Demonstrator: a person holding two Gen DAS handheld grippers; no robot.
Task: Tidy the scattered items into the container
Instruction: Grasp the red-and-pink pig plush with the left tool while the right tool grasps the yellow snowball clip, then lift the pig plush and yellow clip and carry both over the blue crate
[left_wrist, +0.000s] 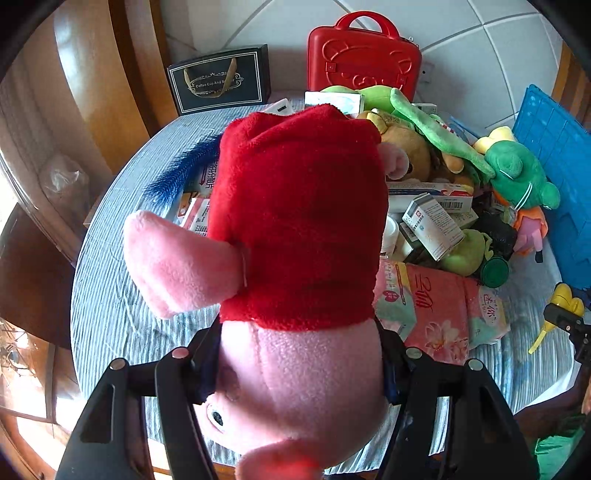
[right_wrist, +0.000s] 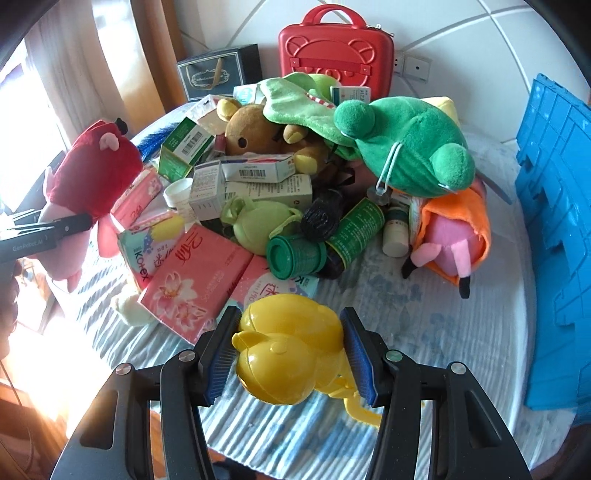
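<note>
At right edge of both frames: blue crate (right_wrist: 554, 236), nearer your right claw (right_wrist: 290, 354) pinching yellow toy (right_wrist: 284, 354); left claw (left_wrist: 295, 369) pinches pink plush (left_wrist: 295, 258).

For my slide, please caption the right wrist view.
Right hand-held gripper holds a yellow plastic toy above the cluttered table.

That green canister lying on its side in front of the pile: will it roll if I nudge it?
Probably. The green canister is a cylinder on its side, so a sideways push would likely roll it. Its neighbours, a second green tin and the pink tissue pack, may stop it. It looks rigid, so the fingers shouldn't crush it.
</note>
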